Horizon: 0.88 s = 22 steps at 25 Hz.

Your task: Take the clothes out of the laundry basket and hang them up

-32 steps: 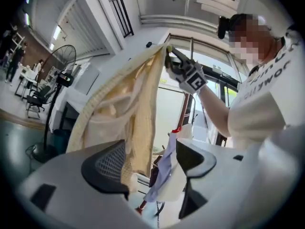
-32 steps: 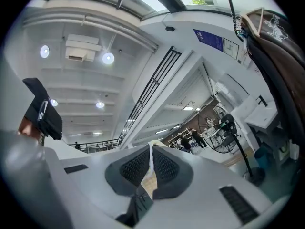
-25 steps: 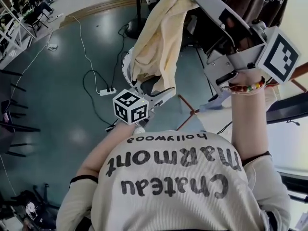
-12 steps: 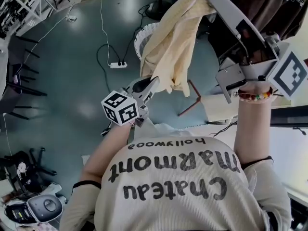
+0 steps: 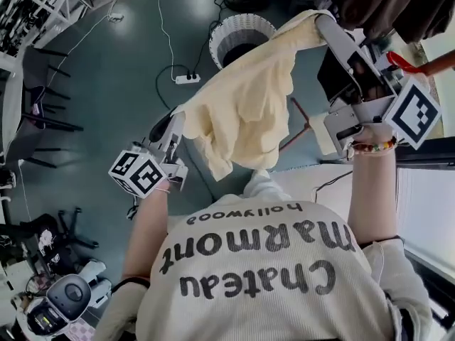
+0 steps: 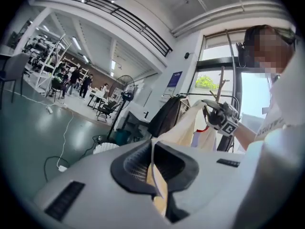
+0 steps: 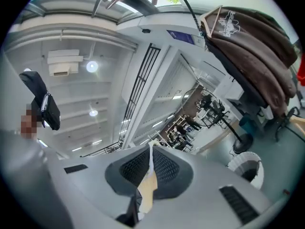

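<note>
Left claw (image 5: 177,116) and right claw (image 5: 322,22) each clench the yellow shirt (image 5: 245,112), held up outside the white basket (image 5: 226,33)

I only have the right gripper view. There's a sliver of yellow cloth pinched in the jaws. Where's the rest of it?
Observer: The yellow garment is stretched between both grippers. The right gripper holds its top corner.
Operator: So the left one has it too?
Observer: Yes. The left gripper is shut on a fold at the opposite edge, lower than the right.
Operator: Is the middle pulled taut?
Observer: No. It sags in loose folds, and the lowest part hangs free just above the person's shirt.
</note>
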Tool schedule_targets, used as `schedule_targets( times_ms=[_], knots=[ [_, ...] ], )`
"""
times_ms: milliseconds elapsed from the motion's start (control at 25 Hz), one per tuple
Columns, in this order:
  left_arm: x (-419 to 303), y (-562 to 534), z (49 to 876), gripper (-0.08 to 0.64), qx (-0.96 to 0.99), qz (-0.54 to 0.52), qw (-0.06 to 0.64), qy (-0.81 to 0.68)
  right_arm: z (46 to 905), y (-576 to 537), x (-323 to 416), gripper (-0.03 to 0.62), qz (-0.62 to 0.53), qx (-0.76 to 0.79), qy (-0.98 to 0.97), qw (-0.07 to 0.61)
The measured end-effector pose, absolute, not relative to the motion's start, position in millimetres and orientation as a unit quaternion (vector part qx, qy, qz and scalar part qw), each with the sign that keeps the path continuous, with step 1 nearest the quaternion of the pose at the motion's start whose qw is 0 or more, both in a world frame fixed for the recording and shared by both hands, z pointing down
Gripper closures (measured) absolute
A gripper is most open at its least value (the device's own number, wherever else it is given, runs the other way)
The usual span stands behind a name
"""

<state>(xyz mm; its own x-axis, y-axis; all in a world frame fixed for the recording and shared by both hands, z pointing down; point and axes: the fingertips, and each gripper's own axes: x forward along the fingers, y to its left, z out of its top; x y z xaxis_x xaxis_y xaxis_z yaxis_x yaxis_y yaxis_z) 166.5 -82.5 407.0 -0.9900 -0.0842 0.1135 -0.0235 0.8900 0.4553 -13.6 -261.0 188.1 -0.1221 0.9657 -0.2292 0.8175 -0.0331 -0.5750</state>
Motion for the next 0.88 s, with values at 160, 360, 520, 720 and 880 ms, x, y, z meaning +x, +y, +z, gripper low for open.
schedule_targets(
  times_ms=[160,360,520,720,880],
  knots=[
    [222.5,-97.5,366.9,0.546,0.050,-0.195,0.048,-0.978,197.8,-316.5,46.2,0.560,0.309,-0.609,-0.722,0.117],
    [224.1,-98.1,302.0,0.546,0.111,-0.158,0.024,-0.981,199.2,-338.9,66.1,0.560,0.335,-0.563,-0.748,0.103],
    [224.8,-99.6,253.9,0.546,0.138,-0.147,-0.005,-0.979,190.6,-358.8,91.9,0.560,0.342,-0.543,-0.763,0.072],
    [241.3,-142.8,216.9,0.546,0.196,-0.151,-0.043,-0.968,164.2,-416.2,160.7,0.560,0.333,-0.558,-0.760,-0.004],
    [229.7,-167.5,249.9,0.548,0.212,-0.221,0.020,-0.952,216.5,-448.8,187.8,0.560,0.315,-0.470,-0.820,0.078]
  ],
)
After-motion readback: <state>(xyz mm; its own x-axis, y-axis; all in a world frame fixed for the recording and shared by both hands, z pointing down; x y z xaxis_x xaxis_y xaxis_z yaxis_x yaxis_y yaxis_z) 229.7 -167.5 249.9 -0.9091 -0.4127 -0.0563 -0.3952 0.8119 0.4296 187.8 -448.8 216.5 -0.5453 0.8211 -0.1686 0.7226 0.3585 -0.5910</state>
